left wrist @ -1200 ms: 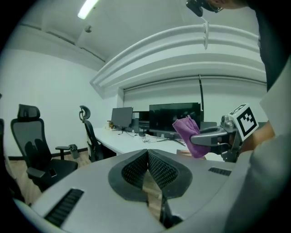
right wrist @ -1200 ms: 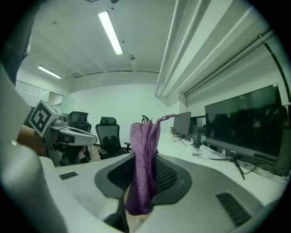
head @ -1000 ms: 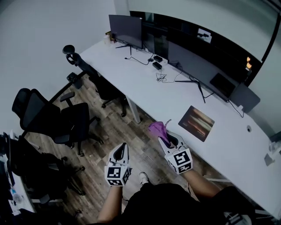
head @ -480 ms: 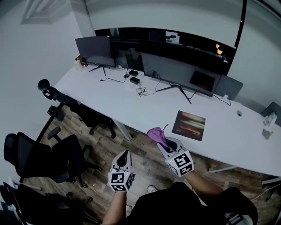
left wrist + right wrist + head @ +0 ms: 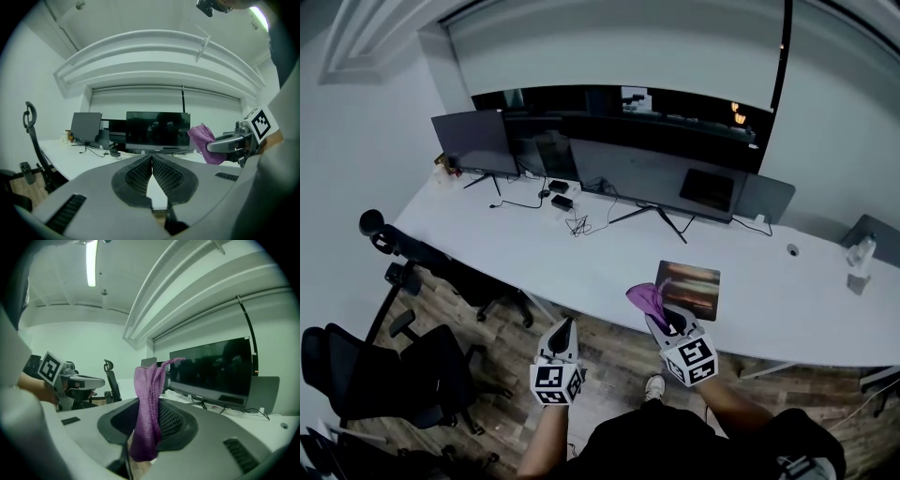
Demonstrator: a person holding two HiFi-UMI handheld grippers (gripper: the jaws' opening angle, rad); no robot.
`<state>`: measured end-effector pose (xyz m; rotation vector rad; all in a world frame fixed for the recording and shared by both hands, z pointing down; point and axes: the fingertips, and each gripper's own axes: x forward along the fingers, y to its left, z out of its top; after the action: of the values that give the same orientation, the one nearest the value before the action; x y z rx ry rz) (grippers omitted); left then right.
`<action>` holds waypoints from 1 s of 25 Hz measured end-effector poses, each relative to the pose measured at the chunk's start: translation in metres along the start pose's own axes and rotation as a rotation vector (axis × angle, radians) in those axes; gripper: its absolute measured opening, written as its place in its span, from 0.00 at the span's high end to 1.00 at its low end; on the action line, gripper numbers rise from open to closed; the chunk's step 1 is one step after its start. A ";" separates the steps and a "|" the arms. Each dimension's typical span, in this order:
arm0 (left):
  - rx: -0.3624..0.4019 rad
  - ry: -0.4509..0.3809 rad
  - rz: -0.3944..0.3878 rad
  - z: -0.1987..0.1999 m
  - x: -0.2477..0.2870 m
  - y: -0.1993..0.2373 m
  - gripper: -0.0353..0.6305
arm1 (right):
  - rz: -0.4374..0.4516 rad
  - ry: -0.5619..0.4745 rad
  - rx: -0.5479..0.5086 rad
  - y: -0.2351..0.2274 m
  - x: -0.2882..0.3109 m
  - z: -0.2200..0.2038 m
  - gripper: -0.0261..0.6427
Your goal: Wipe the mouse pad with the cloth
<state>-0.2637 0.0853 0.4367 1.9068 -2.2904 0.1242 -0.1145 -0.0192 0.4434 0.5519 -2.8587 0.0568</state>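
The mouse pad (image 5: pixel 689 286), a dark rectangle with a brownish sheen, lies near the front edge of the long white desk (image 5: pixel 581 258). My right gripper (image 5: pixel 659 315) is shut on a purple cloth (image 5: pixel 646 297), held in the air just at the pad's near left corner. In the right gripper view the cloth (image 5: pixel 149 408) stands up from between the shut jaws. My left gripper (image 5: pixel 565 324) hovers over the wooden floor, short of the desk, shut with nothing in it. The left gripper view shows its jaws (image 5: pixel 152 157) pressed together, with the cloth (image 5: pixel 204 143) off to the right.
Several dark monitors (image 5: pixel 652 173) stand along the back of the desk, with cables and small black boxes (image 5: pixel 562 201) in front of them. Black office chairs (image 5: pixel 412 370) are on the floor at the left. A small bottle (image 5: pixel 859 251) sits at the desk's far right.
The view has swung so the desk sits square ahead. Both grippers have come closer to the desk, and the cloth now hangs at the mouse pad's near left corner.
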 end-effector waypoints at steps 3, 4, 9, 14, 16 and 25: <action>0.024 -0.011 -0.044 0.006 0.025 -0.017 0.92 | -0.042 -0.006 0.031 -0.029 0.002 -0.003 0.79; 0.033 -0.023 -0.062 0.008 0.032 -0.022 0.92 | -0.061 -0.008 0.041 -0.037 0.001 -0.006 0.79; 0.057 -0.039 -0.109 0.016 0.075 -0.033 0.92 | -0.149 -0.011 0.074 -0.081 0.010 -0.015 0.79; 0.076 -0.047 -0.139 0.020 0.116 -0.047 0.92 | -0.169 0.015 0.111 -0.123 0.021 -0.029 0.79; 0.080 -0.043 -0.151 0.021 0.129 -0.054 0.92 | -0.179 0.021 0.120 -0.138 0.024 -0.031 0.79; 0.056 0.005 -0.228 0.008 0.169 -0.071 0.92 | -0.215 0.038 0.184 -0.169 0.038 -0.046 0.79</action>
<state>-0.2243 -0.0929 0.4560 2.1759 -2.0681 0.1656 -0.0759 -0.1863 0.4959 0.8806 -2.7561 0.2918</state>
